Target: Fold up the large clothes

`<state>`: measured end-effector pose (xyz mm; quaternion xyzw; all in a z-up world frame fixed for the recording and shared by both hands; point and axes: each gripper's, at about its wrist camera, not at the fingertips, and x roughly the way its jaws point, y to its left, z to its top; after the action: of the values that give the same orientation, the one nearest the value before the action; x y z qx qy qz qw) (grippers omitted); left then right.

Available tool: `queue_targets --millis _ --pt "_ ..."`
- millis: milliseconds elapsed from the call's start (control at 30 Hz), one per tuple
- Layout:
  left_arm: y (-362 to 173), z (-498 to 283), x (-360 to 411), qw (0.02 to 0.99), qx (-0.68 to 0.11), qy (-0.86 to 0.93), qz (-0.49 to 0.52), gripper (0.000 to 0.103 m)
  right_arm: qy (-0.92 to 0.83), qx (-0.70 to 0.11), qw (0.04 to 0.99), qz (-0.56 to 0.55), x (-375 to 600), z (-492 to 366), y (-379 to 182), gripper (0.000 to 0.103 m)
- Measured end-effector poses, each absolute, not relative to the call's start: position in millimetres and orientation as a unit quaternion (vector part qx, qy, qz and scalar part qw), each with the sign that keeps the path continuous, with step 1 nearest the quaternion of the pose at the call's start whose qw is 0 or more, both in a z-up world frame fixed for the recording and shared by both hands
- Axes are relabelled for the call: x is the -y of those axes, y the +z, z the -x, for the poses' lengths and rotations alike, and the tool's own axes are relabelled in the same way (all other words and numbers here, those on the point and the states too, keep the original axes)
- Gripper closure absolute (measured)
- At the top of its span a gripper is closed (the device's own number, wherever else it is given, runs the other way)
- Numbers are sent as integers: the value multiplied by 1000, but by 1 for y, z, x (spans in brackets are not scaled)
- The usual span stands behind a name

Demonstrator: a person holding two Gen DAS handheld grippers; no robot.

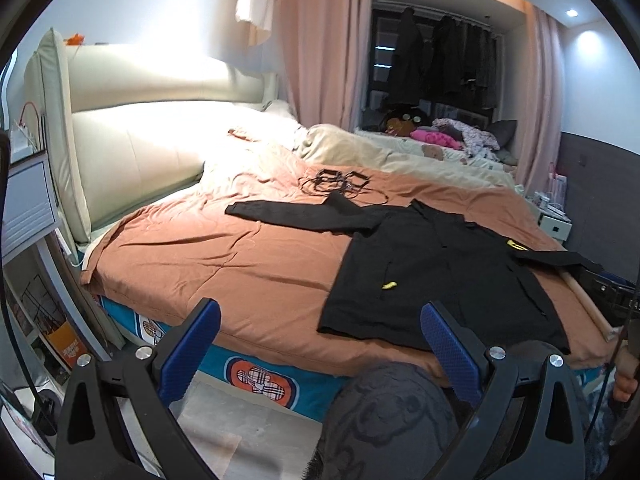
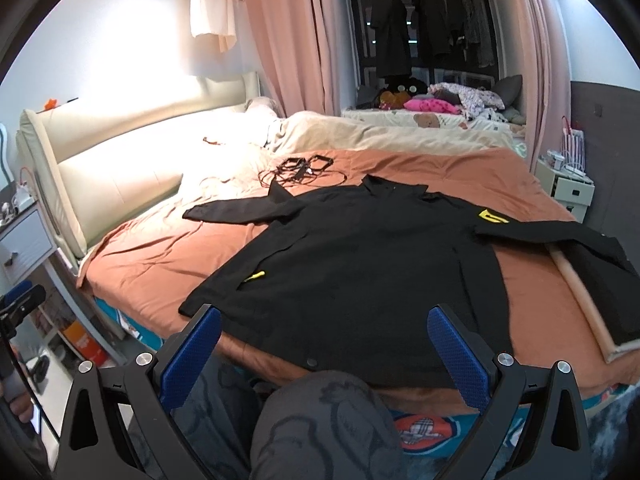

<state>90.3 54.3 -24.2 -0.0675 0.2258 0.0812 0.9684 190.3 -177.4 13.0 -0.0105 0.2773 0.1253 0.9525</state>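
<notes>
Black, matte fabric fills the middle of both views: a large shirt (image 2: 360, 272) lies flat on an orange-brown bed cover (image 2: 160, 256), straight ahead of the right gripper (image 2: 324, 340) and ahead and to the right of the left gripper (image 1: 320, 336). Its 2 sleeves are spread to the sides; the end of the right one goes over the edge of the bed and is hard to follow in the dark. A small yellow mark (image 2: 493, 216) sits near one shoulder, but what it shows I cannot make out. Part of the hem is hidden behind the right gripper's blue, dotted finger pads (image 2: 460, 360).

Both grippers stand released, with the jaws wide apart, holding nothing and not touching the cloth. Below each one a knee in grey patterned trousers (image 2: 320, 428) covers the near edge of the bed.

Beyond the collar lies a tangle of thin black cables (image 2: 300, 172) with 2 small frames; their exact form is unclear. The cover is wrinkled, soft and thick.
</notes>
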Motion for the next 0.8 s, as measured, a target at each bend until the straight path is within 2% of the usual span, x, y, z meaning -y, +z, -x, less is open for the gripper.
queue_targets --millis 800 --pt "-51 -296 -138 935 -319 120 92 1 149 -319 932 -84 96 -404 -17 0"
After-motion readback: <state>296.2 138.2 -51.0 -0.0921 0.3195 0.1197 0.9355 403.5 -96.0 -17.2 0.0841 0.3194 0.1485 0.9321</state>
